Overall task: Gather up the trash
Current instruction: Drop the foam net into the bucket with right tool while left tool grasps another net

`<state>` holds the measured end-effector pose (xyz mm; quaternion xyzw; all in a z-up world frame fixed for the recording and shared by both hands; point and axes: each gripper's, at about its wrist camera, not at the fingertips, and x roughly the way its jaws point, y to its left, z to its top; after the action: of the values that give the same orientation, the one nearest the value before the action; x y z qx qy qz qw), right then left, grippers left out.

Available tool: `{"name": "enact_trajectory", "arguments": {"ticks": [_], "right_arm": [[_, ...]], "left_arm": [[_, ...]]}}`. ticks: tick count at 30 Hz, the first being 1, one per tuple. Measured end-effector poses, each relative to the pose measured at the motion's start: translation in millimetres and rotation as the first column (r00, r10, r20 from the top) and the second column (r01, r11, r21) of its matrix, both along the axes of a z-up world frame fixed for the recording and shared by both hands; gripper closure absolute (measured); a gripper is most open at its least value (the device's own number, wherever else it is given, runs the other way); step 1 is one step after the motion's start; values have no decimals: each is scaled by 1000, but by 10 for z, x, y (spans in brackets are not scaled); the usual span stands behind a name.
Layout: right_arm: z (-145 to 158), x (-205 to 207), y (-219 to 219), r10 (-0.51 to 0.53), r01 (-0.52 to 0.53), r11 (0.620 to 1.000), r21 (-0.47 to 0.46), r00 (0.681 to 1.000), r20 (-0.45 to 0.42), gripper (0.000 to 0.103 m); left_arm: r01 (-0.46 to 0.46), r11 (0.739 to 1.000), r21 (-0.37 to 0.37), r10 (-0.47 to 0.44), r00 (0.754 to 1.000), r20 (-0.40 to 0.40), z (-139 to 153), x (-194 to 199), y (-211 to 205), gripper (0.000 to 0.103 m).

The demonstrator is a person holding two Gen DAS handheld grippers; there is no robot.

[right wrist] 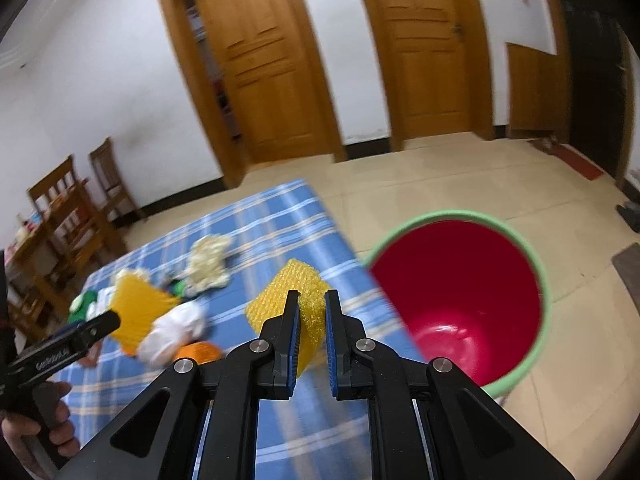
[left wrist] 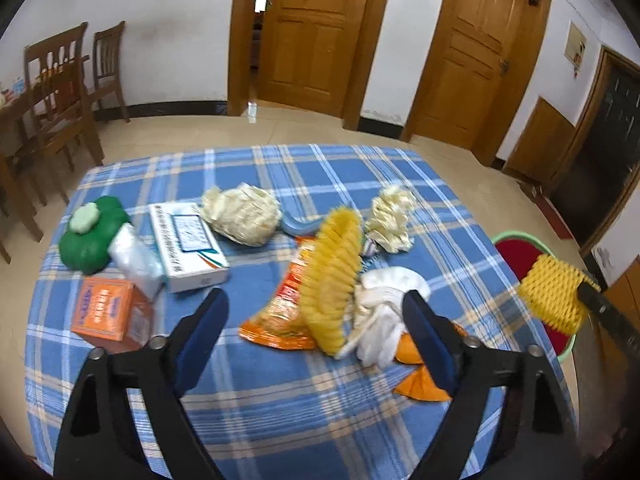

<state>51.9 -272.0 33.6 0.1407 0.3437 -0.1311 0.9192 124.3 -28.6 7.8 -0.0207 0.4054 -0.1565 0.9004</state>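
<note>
Between the right gripper (right wrist: pixel 312 300) fingers: yellow foam net (right wrist: pixel 286 296), pinched.
Bin (right wrist: pixel 540 276) (red inside) just right of it; left gripper (left wrist: pixel 316 302) spread, empty, over the litter.

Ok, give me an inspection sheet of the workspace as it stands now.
Surface: table under a blue plaid cloth, littered.
Job's things: yellow foam net clamped in the right gripper, beside the red bin with a green rim; inside, nothing seen.
Clutter: larger yellow foam net, orange snack bag, white crumpled plastic, two cream paper wads, white box, orange box, green flower-shaped item.
Grippers: left gripper open above the snack bag and white plastic, holding nothing.
Cables: nothing seen.
Surroundings: wooden doors, wooden chairs, tiled floor.
</note>
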Motion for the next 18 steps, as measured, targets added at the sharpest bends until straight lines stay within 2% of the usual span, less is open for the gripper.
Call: {"name": "enact_trajectory", "arguments": {"ticks": [3,5,6,8,11,18], "right_arm": [[-29,-69,-186,-59,59,998,-14,998,1,92],[-64,-120,-312,-92,92,996,-13,996,0,92],[-82,-136,-361,-107,106,994,-14,994,-4,92],[-129,-164,-462,-137,136,991,-17,991,-14,92],[-209,-182,-599,-169,169,986,-15,985,-32,92],[-343,-211,-779,-203,203,979,2,977,-59,88]], "left_arm": [[2,1000,-14,-2,1000,-27,-73,30,-42,40],[-3,1000,-23,2,999,-46,-121,54,-48,62],[-4,999,-35,2,998,-65,-159,71,-42,67],[-3,997,-74,-4,995,-99,-201,96,-16,86],[-5,994,-105,-5,995,-99,-181,73,3,91],[21,994,-104,-23,1000,-14,124,-46,-70,92]]}}
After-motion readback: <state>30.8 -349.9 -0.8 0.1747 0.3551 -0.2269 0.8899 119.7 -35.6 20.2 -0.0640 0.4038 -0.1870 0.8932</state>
